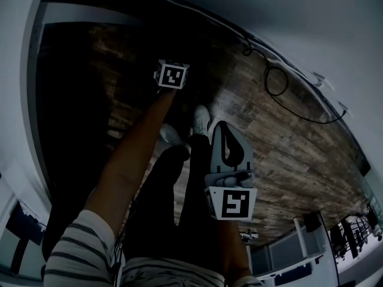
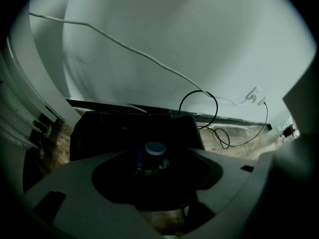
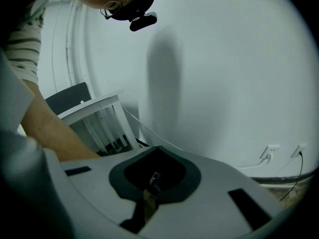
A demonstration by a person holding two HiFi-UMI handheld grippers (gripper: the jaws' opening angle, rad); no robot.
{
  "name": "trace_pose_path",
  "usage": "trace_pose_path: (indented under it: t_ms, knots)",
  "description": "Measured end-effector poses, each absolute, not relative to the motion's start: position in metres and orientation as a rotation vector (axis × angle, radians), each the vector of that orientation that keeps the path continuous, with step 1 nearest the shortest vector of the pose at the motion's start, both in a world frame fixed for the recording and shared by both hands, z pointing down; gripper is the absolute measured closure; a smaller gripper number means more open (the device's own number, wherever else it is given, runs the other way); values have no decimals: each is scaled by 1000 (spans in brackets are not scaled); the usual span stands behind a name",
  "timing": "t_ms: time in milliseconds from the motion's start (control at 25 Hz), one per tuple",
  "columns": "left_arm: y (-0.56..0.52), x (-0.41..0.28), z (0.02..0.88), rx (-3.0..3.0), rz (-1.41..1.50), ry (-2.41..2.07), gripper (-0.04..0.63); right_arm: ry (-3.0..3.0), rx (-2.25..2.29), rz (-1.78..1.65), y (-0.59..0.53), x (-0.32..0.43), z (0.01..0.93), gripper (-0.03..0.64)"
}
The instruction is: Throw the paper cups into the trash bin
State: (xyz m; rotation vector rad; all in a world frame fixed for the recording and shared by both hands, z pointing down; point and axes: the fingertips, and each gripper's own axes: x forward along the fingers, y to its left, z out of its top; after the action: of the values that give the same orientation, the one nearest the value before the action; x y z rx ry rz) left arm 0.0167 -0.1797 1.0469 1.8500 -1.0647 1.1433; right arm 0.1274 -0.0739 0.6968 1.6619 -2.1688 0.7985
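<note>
In the left gripper view a dark paper cup with a pale rim shows upright between my left gripper's jaws, in front of a black trash bin. The jaws stand wide apart and neither pad touches the cup. I cannot tell whether the cup is resting or falling. In the head view only that gripper's marker cube shows, at the end of an outstretched arm. My right gripper hangs beside the person's legs, and in its own view the right gripper is shut with nothing in it.
A black cable loops from wall sockets onto the wood floor. A white slatted piece of furniture stands by the wall. The person's white shoes are below me. The scene is dim.
</note>
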Motion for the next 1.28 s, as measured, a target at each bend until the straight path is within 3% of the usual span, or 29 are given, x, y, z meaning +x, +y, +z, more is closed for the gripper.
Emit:
trace_pose_path:
  t_ms: [800, 1280]
  knots:
    - [-148, 12, 957, 1846, 1034, -1147, 369, -2226, 1640, 695, -56, 124, 648, 607]
    - [-140, -1, 869, 1864, 871, -1247, 449, -2265, 1607, 649, -38, 116, 613, 607]
